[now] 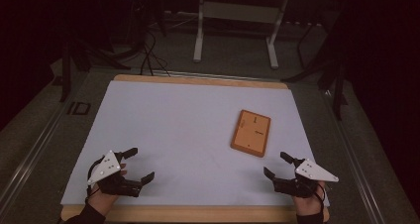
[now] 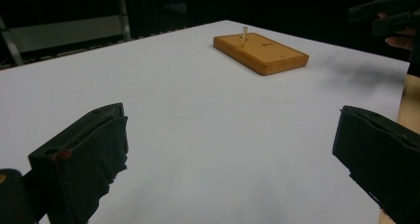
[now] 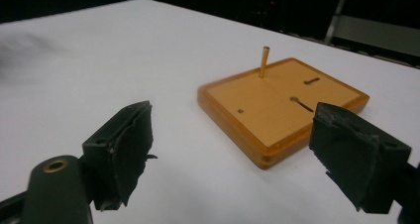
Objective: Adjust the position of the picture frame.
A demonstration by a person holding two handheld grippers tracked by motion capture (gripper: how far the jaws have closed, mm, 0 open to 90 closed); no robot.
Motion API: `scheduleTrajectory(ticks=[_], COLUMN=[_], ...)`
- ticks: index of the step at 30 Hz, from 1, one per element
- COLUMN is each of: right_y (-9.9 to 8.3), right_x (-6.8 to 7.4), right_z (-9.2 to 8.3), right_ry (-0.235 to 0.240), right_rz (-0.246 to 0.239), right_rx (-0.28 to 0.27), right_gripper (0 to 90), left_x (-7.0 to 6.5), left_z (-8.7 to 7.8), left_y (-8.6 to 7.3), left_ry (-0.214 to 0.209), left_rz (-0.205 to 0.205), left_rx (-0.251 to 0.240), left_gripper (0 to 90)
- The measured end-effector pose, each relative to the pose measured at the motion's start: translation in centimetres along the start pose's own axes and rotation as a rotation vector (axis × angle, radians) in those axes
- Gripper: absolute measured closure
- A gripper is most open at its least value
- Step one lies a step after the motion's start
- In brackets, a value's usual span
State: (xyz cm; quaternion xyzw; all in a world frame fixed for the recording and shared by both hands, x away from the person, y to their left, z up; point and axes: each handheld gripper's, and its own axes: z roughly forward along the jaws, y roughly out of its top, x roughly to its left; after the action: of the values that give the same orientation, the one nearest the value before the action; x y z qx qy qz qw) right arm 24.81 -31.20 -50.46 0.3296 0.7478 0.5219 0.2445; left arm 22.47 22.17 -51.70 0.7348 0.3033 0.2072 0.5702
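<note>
An orange wooden board point(image 1: 251, 133) lies flat on the white sheet point(image 1: 188, 130), right of centre. From it rises one thin upright peg point(image 3: 264, 61), and a few small holes and slots mark its top. My left gripper point(image 1: 142, 163) hovers near the front left corner of the sheet, jaws wide apart and empty. Its own view looks across the sheet to the board point(image 2: 260, 53), with the left gripper point(image 2: 230, 135) open around bare sheet. At the front right my right gripper point(image 1: 275, 163) is open too, just short of the board point(image 3: 282, 105). Nothing sits between the right gripper's point(image 3: 233, 125) jaws.
The sheet covers a wooden tabletop point(image 1: 198, 214) whose edge shows at front and back. Beyond it stand a white table frame point(image 1: 235, 30) and cables point(image 1: 148, 50) on a dark floor. The other hand's gripper point(image 2: 391, 16) shows far off in the left gripper view.
</note>
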Motion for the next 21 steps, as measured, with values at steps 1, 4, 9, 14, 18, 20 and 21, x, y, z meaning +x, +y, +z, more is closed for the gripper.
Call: scheduleTrajectory(ticks=[1,4,9,14,18,20,21], right_y=[0.05,0.08,0.06,0.11,0.27,0.55,0.55], right_x=[0.01,0.08,0.13,0.31,0.51,0.83,0.83], right_z=[-0.05,0.08,0.30,0.36,0.41,0.56,0.56], right_ry=[0.003,0.009,0.009,0.012,0.060,0.092,0.092], right_rz=[-0.001,-0.014,-0.017,-0.035,-0.021,-0.030,-0.030], right_rx=[-0.004,0.007,0.030,0.034,0.048,0.059,0.059], right_gripper=[16.8,16.6,16.1,13.2,12.6,12.8,12.8], left_x=[0.02,0.03,-0.02,-0.20,-0.28,-0.24,-0.23], left_z=[0.04,0.12,0.19,0.31,0.36,0.41,0.43], left_y=[-0.02,0.00,0.12,0.34,0.42,0.40,0.38], left_ry=[-0.003,-0.010,-0.014,-0.019,-0.022,-0.023,-0.025], left_rz=[-0.001,-0.007,-0.003,-0.001,0.003,-0.003,-0.005], left_rx=[0.001,-0.004,-0.005,-0.013,-0.014,-0.013,-0.014], left_gripper=[0.9,0.9,0.9,0.9,0.9,0.9,0.9])
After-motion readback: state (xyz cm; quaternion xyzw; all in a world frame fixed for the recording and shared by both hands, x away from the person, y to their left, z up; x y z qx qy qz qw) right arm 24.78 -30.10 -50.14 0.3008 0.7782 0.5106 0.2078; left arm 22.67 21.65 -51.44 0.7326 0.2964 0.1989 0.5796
